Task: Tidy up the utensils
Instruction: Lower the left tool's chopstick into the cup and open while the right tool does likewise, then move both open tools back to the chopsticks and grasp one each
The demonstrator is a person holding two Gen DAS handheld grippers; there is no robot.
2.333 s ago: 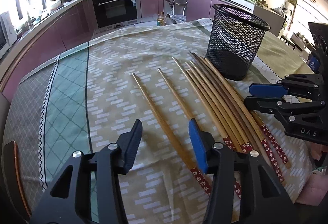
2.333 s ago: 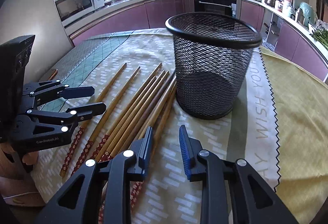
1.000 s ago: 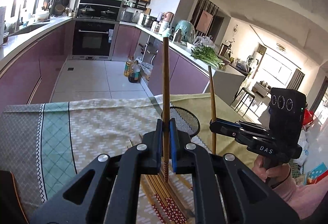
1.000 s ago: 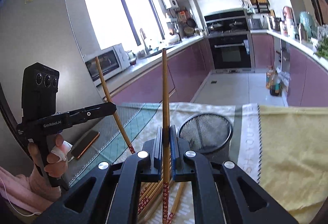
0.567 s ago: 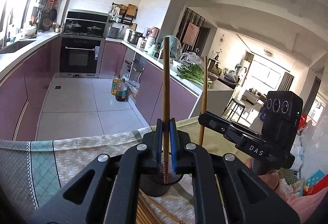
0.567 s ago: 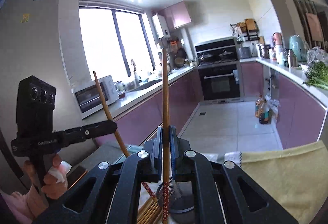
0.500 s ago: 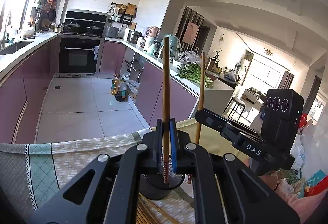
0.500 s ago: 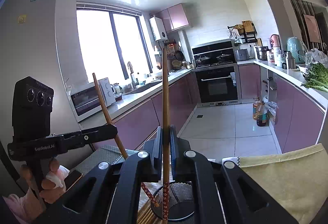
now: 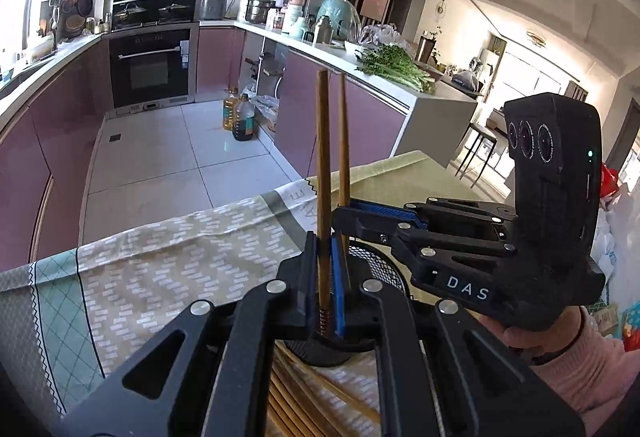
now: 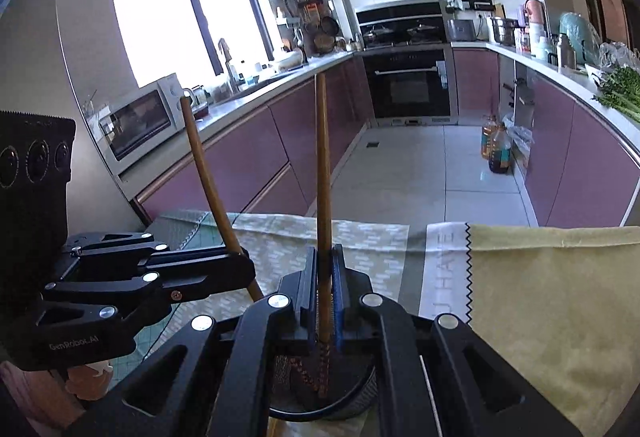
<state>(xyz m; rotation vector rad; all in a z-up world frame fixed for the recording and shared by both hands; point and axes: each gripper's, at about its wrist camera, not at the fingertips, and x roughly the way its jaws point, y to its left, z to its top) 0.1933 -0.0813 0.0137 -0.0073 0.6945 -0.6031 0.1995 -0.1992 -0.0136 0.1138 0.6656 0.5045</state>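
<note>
A: Which step are we at?

B: Dropping two chopsticks into the mesh basket (image 10: 360, 395). The left gripper (image 9: 324, 285) is clamped tight on one chopstick (image 9: 322, 157), held upright, patterned end down. The right gripper (image 10: 324, 297) is pinched just as tight on the other chopstick (image 10: 322, 173), also upright.

A: Are they over the basket?

B: I'd judge so. In the right wrist view the patterned end hangs inside the rim (the mesh floor shows right behind it). In the left wrist view the basket sits directly behind that gripper's fingers.

A: So what next?

B: Probably let both sticks go. The jaws need to part cleanly while each stick stands near vertical, so it slides in rather than tipping over the rim. The two grippers are close together, so they shouldn't knock.

A: What does one view give that the other doesn't?

B: Only the left wrist view shows the remaining chopsticks (image 9: 304, 393) lying on the tablecloth (image 9: 168, 269) in front of the basket. Only the right wrist view looks down into the basket itself.
</note>
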